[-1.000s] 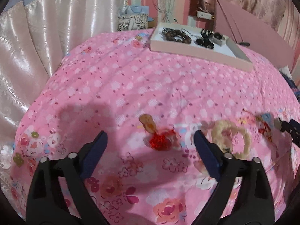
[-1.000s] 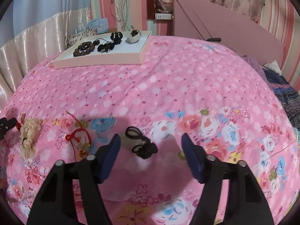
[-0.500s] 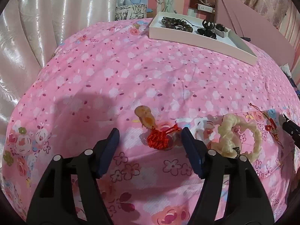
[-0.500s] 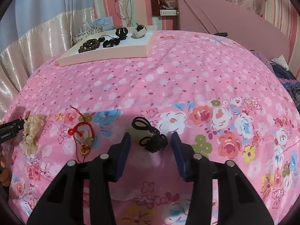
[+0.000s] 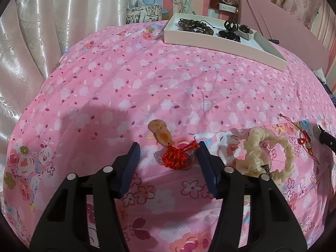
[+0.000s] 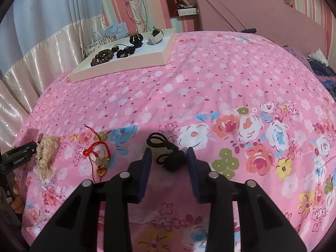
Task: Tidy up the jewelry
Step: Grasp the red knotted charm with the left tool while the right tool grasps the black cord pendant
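Pink floral bedspread (image 5: 168,79): carries all the loose jewelry, with a white tray (image 5: 210,40) at its far side.
Red knotted cord (image 5: 175,157): bunched on the bed, its amber pendant (image 5: 160,133) trailing away and to the left, long axis running diagonally from near-right to far-left.
Left hand-held gripper (image 5: 168,157): released, jaws spread either side of the red knot, the right pad just beside the cord's loop.
Black cord piece (image 6: 173,159): knot nearest the camera, its loop pointing away and left.
Right hand-held gripper (image 6: 169,159): released, jaws flanking the black knot closely; contact cannot be told.
Cream beaded bracelet (image 5: 268,153): lies as a ring right of the left hand-held gripper.
Red string charm (image 6: 98,155): between bracelet and black cord.
Tray contents: brown bead bracelet (image 6: 101,57) and dark pieces.
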A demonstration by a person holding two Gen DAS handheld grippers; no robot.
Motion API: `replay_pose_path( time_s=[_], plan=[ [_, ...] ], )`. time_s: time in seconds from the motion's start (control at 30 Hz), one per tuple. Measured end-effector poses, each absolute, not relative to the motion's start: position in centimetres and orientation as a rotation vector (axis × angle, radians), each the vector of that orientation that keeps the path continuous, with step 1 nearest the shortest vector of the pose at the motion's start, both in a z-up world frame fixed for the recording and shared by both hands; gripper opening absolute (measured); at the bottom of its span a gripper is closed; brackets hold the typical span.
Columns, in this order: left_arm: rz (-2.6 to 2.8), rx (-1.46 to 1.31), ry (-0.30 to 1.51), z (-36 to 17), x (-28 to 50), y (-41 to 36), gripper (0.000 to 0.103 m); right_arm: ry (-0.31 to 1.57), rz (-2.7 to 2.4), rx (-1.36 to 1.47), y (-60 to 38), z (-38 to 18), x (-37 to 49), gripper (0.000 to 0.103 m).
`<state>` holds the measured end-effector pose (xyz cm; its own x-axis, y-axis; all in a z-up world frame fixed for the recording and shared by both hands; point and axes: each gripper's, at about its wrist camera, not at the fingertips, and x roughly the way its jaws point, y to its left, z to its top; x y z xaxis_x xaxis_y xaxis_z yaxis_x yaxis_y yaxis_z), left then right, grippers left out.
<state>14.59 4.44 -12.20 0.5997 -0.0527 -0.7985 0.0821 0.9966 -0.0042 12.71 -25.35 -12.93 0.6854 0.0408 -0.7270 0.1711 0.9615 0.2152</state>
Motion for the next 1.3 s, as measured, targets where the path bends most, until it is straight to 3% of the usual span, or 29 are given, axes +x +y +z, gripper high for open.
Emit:
replay_pose_path(
  time_s=[0.5, 0.8, 1.3],
  plan=[
    [-0.108, 0.055, 0.919, -12.4, 14.4, 4.0, 0.027, 0.840, -0.083, 0.214, -24.2, -13.0, 12.9, 0.021],
    [-0.116, 0.055, 0.920, -12.4, 14.4, 4.1, 0.014, 0.836, -0.106, 0.166, -23.6, -13.0, 12.8, 0.021],
    [-0.097, 0.051, 0.911, -11.1, 14.3, 4.4, 0.008, 0.823, -0.113, 0.171, -24.1, -12.0, 13.3, 0.020]
  ],
)
